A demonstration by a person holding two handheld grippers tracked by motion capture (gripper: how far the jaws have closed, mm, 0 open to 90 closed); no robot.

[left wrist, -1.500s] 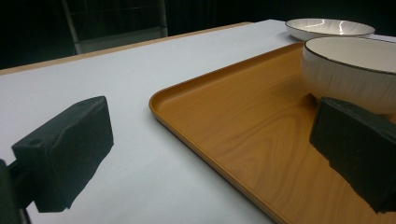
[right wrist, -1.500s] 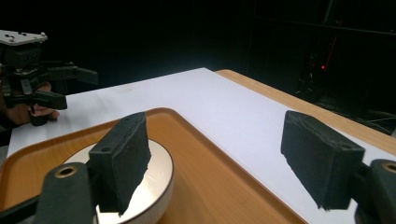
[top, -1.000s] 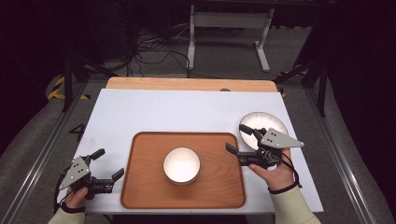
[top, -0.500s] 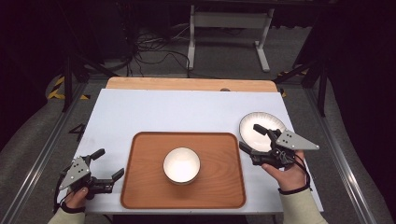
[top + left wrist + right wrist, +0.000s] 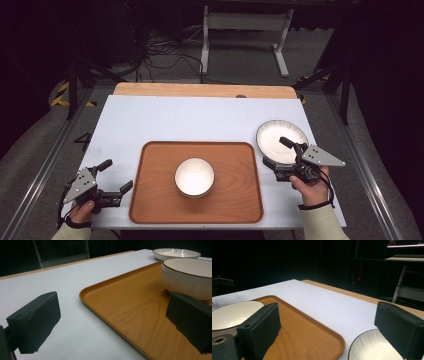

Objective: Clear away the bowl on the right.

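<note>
A white bowl [image 5: 194, 177] stands in the middle of a brown wooden tray [image 5: 160, 160]. To the tray's right, a white plate with a dark rim [image 5: 281, 137] lies on the table. My right gripper [image 5: 276, 157] is open at the plate's near rim, one jaw over the plate and the other beside the tray's right edge. In the right gripper view, this gripper [image 5: 329, 320] has the tray [image 5: 307, 335], bowl [image 5: 232, 315] and plate [image 5: 372, 347] ahead. My left gripper [image 5: 117, 175] is open and empty, just left of the tray. Ahead of the left gripper [image 5: 115, 307] lie the tray [image 5: 120, 305] and bowl [image 5: 190, 275].
The white tabletop [image 5: 200, 120] has bare room behind the tray and ends in a wooden strip [image 5: 200, 90] at the far edge. Metal rails run down both sides. Beyond the table, cables and a desk frame [image 5: 245, 30] are on the dark floor.
My right gripper has drawn back to the right, from over the tray's right edge to the plate's near rim, and turned slightly. The left gripper has not moved.
</note>
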